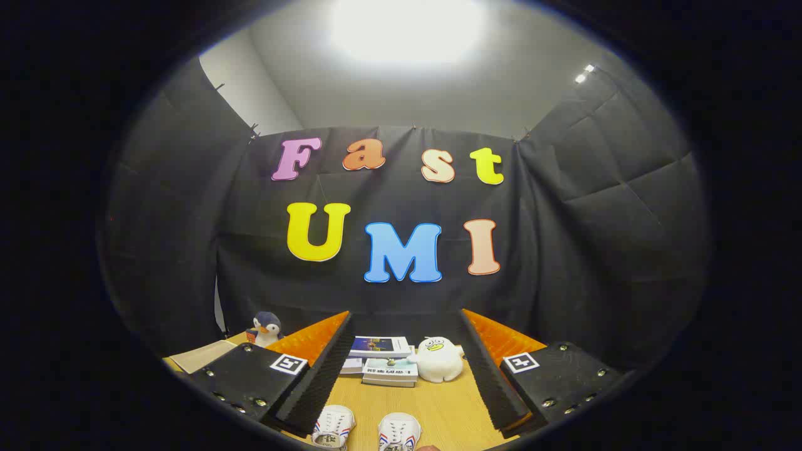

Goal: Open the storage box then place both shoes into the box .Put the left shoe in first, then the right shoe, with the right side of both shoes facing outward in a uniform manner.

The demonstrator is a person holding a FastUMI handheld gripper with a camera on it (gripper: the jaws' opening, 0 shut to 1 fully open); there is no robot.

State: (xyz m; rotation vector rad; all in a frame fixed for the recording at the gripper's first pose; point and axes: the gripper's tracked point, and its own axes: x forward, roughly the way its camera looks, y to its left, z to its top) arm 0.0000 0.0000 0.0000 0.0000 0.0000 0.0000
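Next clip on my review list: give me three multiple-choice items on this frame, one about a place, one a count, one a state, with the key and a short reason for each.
1. Where do the shoes lie?
A. On the table between the fingers
B. On top of the books
C. Beside the penguin toy

2. How many plush toys stand on the table?
A. One
B. Two
C. Four

3. What state is the hand-held gripper in?
A. Shut on a shoe
B. Shut on a book
C. Open, holding nothing

Key: 1 A, both white shoes sit on the wood between the fingers. 2 B, a penguin and a white duck next to the books. 3 C, the fingers stand wide apart with nothing pressed between them.
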